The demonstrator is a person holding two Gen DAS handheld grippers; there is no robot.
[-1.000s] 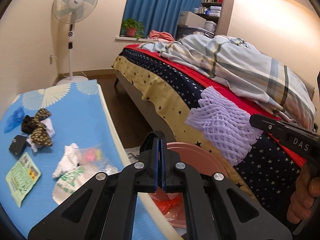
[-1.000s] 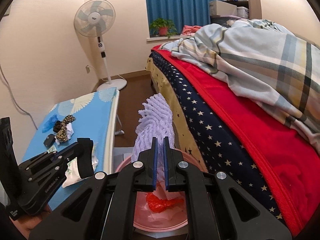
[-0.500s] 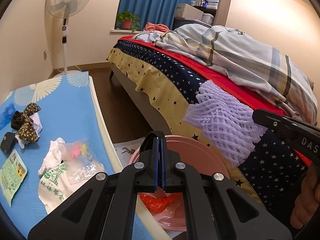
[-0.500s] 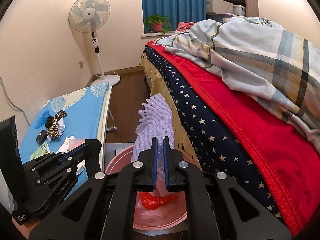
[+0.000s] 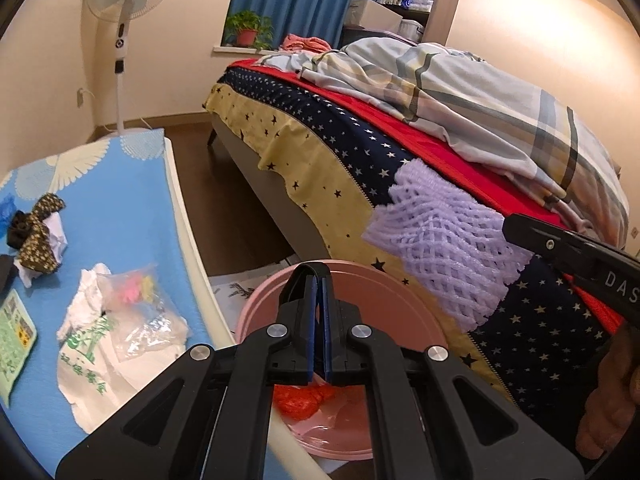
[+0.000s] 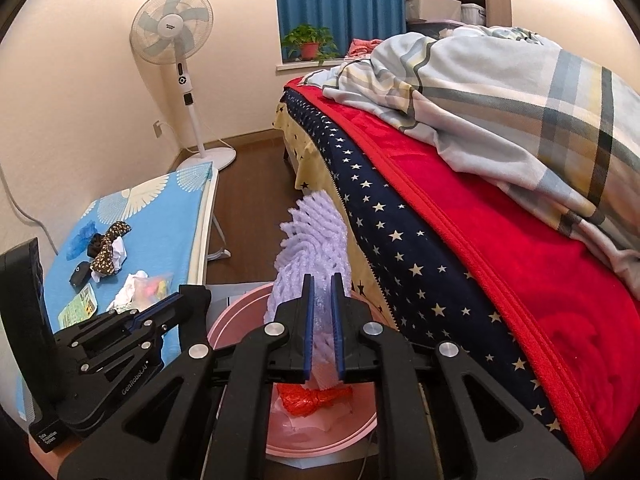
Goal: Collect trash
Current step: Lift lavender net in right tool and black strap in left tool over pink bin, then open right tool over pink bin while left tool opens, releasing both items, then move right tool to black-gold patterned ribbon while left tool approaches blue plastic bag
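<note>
Right gripper (image 6: 321,300) over the pink basin (image 6: 240,320), its fingers easing apart, the purple foam net (image 6: 310,240) between them above red trash (image 6: 312,398). Left gripper (image 5: 319,292), fingers together, empty. Left, wrappers (image 5: 120,320) litter the blue bench (image 5: 120,200); right, the bed (image 6: 460,240).

Both wrist views angled down, close over pink bin (image 5: 360,280); shared: bed (image 6: 460,240).

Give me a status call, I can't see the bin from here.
Right gripper opening, purple foam net between its jaws, over pink bin. Left gripper shut, empty. Red wrapper already binned. Nothing blocking.
</note>
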